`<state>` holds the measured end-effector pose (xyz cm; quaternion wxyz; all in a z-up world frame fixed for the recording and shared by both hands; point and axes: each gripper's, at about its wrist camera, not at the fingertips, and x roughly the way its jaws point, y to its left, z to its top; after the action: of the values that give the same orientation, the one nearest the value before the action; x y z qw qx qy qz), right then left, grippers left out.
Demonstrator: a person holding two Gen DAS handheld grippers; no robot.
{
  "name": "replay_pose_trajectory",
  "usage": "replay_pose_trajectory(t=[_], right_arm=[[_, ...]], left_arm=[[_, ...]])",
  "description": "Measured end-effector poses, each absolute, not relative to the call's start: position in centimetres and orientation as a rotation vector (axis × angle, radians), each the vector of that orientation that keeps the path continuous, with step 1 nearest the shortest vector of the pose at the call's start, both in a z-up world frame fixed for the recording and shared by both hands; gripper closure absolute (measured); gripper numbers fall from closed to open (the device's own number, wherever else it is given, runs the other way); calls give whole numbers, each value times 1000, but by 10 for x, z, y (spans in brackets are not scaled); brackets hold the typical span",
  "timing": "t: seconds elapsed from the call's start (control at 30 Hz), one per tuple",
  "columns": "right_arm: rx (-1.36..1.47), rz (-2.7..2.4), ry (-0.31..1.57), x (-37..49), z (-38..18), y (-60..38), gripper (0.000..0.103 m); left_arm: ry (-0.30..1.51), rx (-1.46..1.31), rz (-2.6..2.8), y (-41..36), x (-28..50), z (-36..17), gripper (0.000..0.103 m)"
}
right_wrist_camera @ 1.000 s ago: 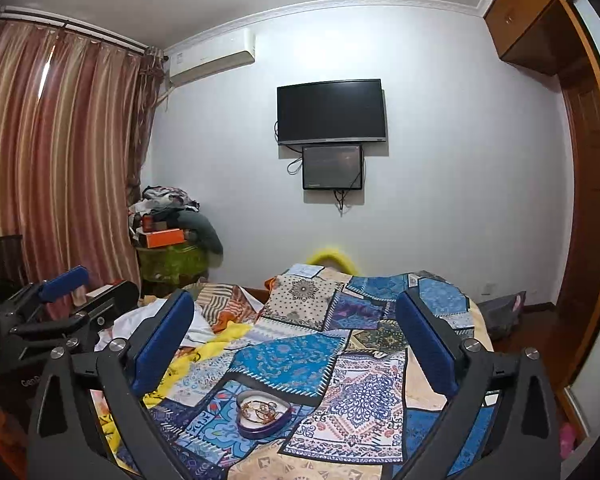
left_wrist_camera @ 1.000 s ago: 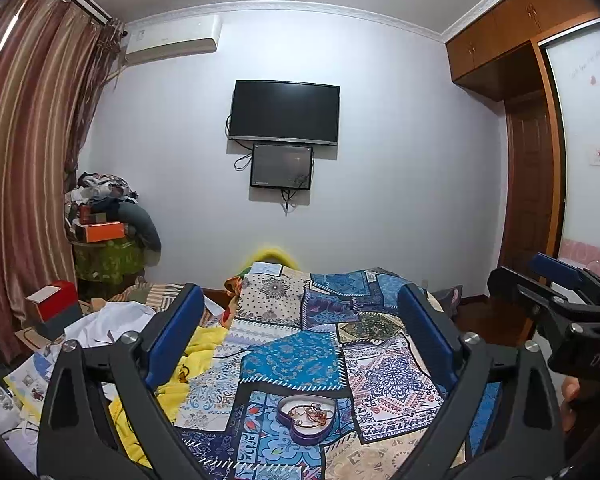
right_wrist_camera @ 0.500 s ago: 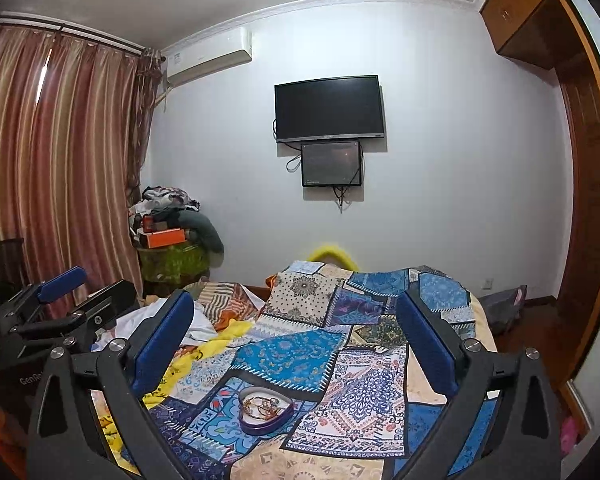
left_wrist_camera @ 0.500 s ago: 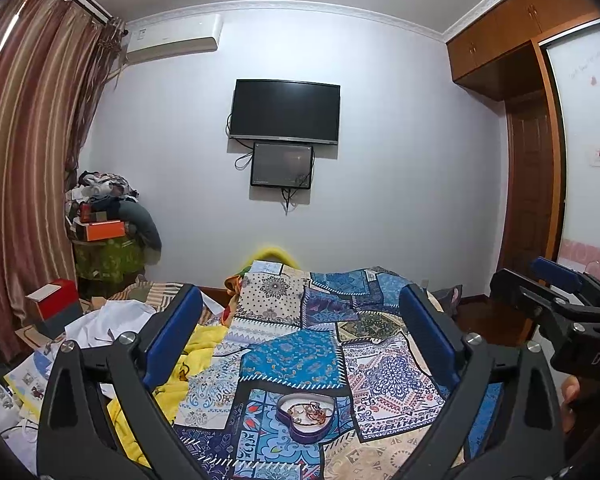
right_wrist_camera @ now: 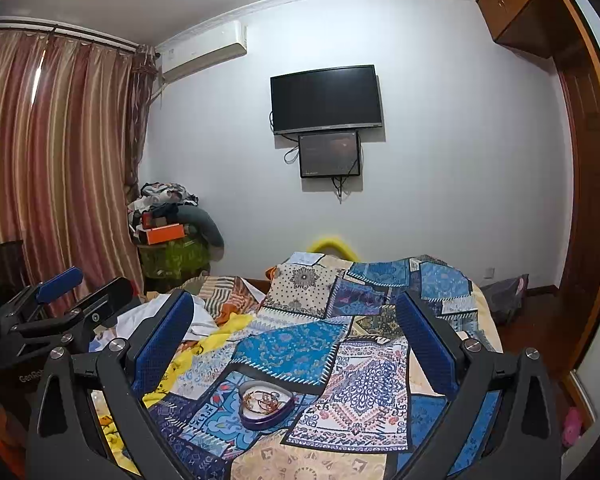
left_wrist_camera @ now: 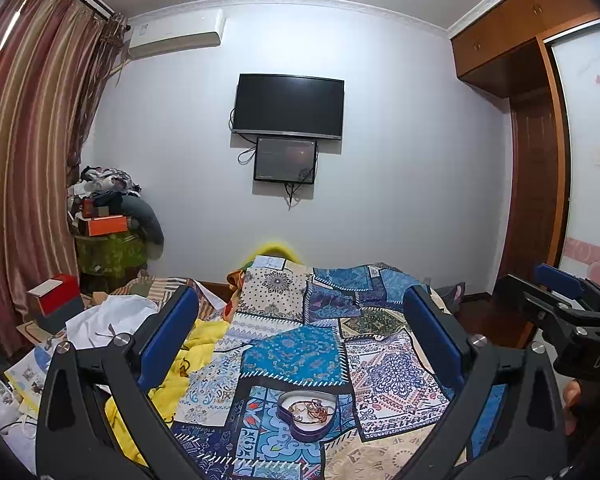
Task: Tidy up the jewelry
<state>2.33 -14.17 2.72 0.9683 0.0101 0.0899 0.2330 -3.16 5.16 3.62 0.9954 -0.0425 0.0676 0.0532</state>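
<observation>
A purple heart-shaped dish [left_wrist_camera: 307, 415] holding tangled gold and red jewelry [left_wrist_camera: 310, 407] sits on the patchwork bedspread [left_wrist_camera: 296, 348]; it also shows in the right wrist view [right_wrist_camera: 265, 405]. My left gripper [left_wrist_camera: 300, 312] is open and empty, held above the bed with the dish below and between its blue pads. My right gripper [right_wrist_camera: 294, 314] is open and empty too, at a like height. The right gripper shows at the right edge of the left wrist view [left_wrist_camera: 556, 300]; the left gripper shows at the left of the right wrist view [right_wrist_camera: 60, 300].
A yellow cloth [left_wrist_camera: 192, 344] and white cloth [left_wrist_camera: 112, 316] lie on the bed's left. A red box [left_wrist_camera: 54, 298] and a cluttered stand [left_wrist_camera: 108, 240] are by the curtain. A TV [left_wrist_camera: 288, 106] hangs on the far wall; a wardrobe [left_wrist_camera: 540, 184] stands at right.
Both views shift only slightly; the right wrist view has tilted a little so the room sits lower and the dish shows farther right. Neither gripper has opened or shut.
</observation>
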Motion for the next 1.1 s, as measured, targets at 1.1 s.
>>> replay_pose_trajectory(t=[1.1], right_arm=[[16, 465, 203, 26, 29, -146, 3]], left_arm=[[163, -88, 58, 50, -22, 32, 0]])
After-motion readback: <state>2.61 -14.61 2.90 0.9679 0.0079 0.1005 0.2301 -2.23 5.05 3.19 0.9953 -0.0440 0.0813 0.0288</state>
